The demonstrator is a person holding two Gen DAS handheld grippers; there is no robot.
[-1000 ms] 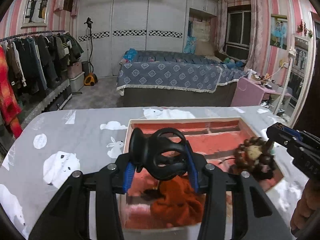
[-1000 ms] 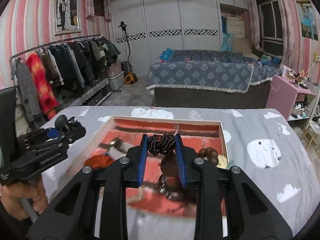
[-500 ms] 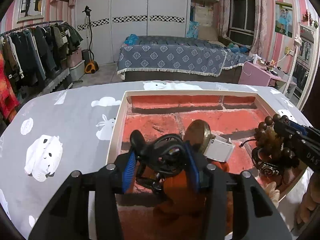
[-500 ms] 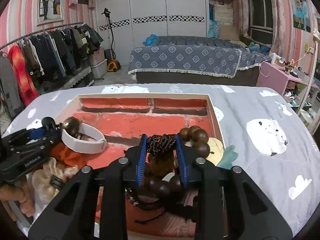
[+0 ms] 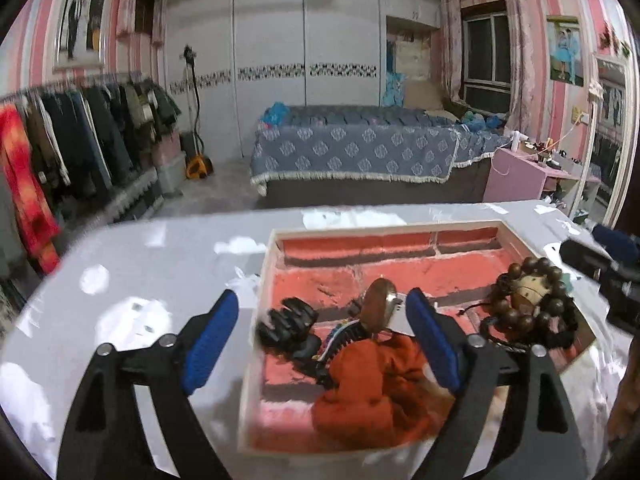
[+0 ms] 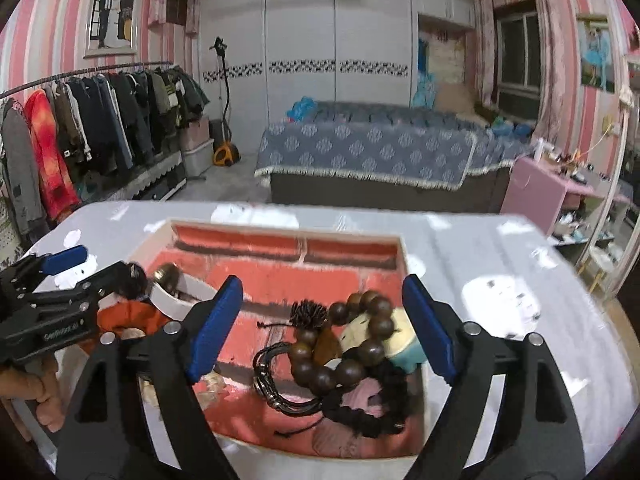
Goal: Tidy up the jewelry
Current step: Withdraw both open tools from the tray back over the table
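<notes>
A white-rimmed tray with a red brick-pattern floor lies on the table. My left gripper is open above its left part, over a black hair claw, an orange scrunchie and a round brass piece. My right gripper is open above the tray's right part, over a brown bead bracelet, black cord bracelets and a braided black band. The bead bracelet also shows in the left wrist view.
The table wears a grey cloth with white animal prints. The left gripper's body shows at the left of the right wrist view. A clothes rack, a bed and a pink side table stand beyond.
Both grippers have opened. The left let go of the black hair claw, the right let go of the black braided piece; both items now lie in the tray. Both grippers pulled back slightly.
</notes>
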